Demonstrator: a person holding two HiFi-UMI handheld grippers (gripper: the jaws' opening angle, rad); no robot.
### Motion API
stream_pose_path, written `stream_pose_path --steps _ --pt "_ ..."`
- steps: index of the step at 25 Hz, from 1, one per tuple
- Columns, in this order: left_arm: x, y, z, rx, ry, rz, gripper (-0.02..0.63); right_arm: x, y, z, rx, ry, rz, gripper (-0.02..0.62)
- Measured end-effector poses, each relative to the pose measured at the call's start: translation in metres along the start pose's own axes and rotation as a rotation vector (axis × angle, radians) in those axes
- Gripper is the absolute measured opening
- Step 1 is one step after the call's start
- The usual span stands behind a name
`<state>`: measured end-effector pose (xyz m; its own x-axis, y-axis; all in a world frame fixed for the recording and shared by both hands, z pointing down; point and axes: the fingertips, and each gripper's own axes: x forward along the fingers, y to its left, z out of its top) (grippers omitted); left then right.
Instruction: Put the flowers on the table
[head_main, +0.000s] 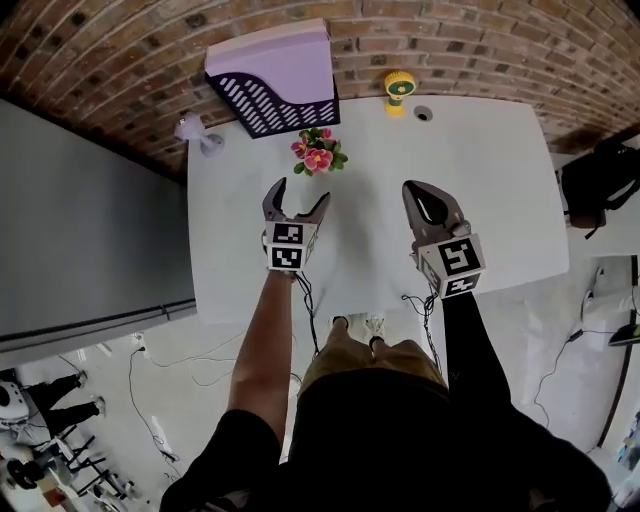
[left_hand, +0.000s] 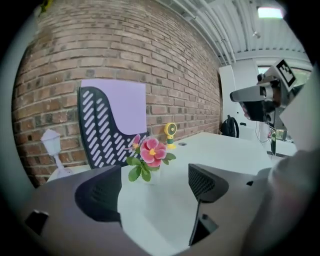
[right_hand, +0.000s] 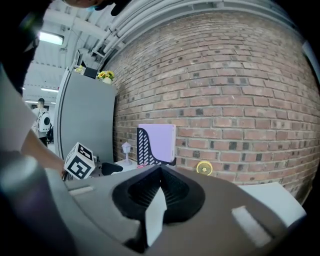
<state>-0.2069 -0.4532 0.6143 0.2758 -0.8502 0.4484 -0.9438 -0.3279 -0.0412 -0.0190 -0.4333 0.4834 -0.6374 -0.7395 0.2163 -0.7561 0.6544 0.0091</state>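
Observation:
The flowers (head_main: 318, 152), pink blooms with green leaves in a small clear pot, stand upright on the white table (head_main: 480, 190) near its far edge. My left gripper (head_main: 299, 192) hovers just short of them, jaws open wide and nothing between them. In the left gripper view the flowers (left_hand: 147, 155) stand beyond the gap of my left gripper (left_hand: 152, 187), apart from both fingers. My right gripper (head_main: 418, 190) is held over the table to the right, shut and holding nothing. The right gripper view shows the pads of my right gripper (right_hand: 159, 192) pressed together.
A purple and black file holder (head_main: 275, 80) stands behind the flowers against the brick wall. A small white lamp (head_main: 195, 130) is at the far left corner, a yellow mini fan (head_main: 399, 88) at the back. A grey cabinet (head_main: 80, 220) flanks the table's left, a black bag (head_main: 595, 185) its right.

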Motion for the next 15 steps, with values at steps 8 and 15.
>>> stream_pose_path --steps 8,15 --pt "-0.067 -0.036 0.041 -0.013 -0.084 0.052 0.403 -0.036 0.002 0.023 -0.009 -0.071 0.015 0.000" --pt "-0.114 -0.072 0.086 0.020 -0.135 0.063 0.403 -0.061 0.003 0.042 -0.012 -0.121 0.025 0.000"
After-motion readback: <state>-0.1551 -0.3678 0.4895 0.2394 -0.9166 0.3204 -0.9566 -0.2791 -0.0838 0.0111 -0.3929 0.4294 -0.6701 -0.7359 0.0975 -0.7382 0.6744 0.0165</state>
